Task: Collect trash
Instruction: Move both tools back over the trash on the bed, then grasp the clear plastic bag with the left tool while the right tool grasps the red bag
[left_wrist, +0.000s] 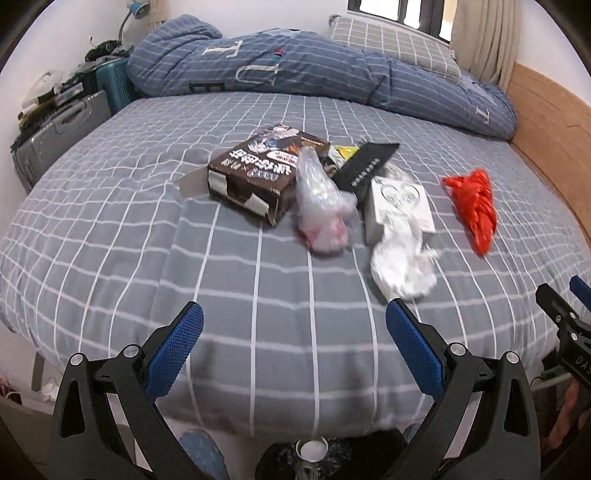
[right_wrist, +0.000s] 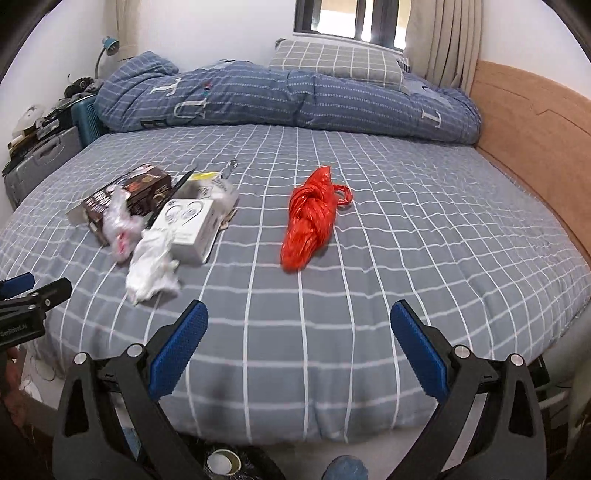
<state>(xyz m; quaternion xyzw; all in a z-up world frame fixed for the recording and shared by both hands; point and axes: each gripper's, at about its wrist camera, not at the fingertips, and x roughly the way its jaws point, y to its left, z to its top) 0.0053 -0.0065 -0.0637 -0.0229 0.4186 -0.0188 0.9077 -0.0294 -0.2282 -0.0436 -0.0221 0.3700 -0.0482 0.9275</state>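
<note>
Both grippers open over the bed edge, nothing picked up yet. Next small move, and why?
Probably ease the right gripper forward toward the red plastic bag. It lies alone on the bed sheet, almost straight ahead of the open gripper, apart from the cluttered pile to its left. The left gripper, also open and empty, faces the crumpled white wrapper, which could follow.

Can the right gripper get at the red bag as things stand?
Probably yes. The right gripper is open and empty, and the red bag lies alone on the bed sheet ahead of its fingers, apart from the white box and other trash.
</note>
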